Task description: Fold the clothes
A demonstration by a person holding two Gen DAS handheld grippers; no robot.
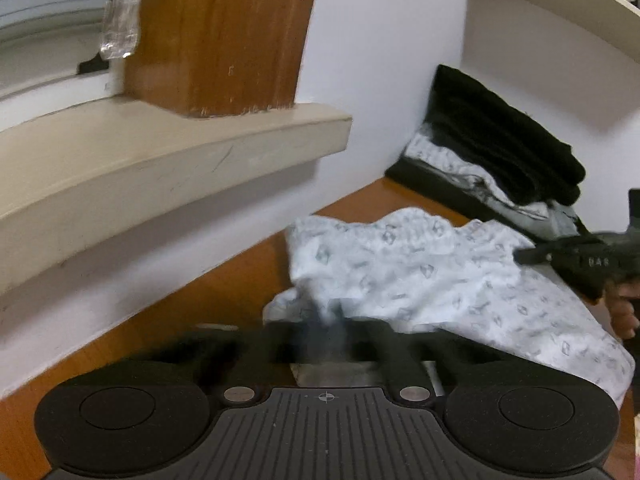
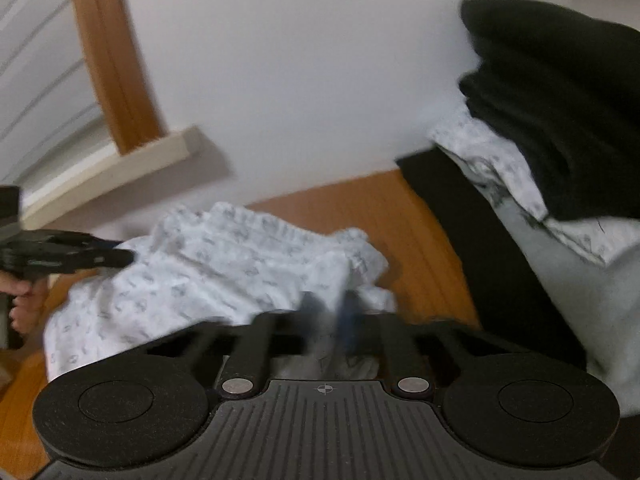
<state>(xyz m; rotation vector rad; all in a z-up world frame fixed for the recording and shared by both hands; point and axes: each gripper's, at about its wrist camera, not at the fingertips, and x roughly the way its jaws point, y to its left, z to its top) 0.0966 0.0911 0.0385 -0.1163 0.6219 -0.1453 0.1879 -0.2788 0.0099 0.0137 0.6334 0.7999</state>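
Both tongs, left [image 1: 326, 322] and right [image 2: 330, 316], were clamped on the crumpled white patterned cotton garment [image 1: 420, 276] (edges pinched), likely to spread it across the orange wooden surface [image 2: 400, 224].

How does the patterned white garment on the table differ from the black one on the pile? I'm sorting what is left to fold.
The white patterned garment lies crumpled and loose on the wooden table; the black garment sits folded on top of the pile by the wall. The white one is pale with small grey motifs; the black one is plain and dark. Both are cloth, and both rest near the white wall.
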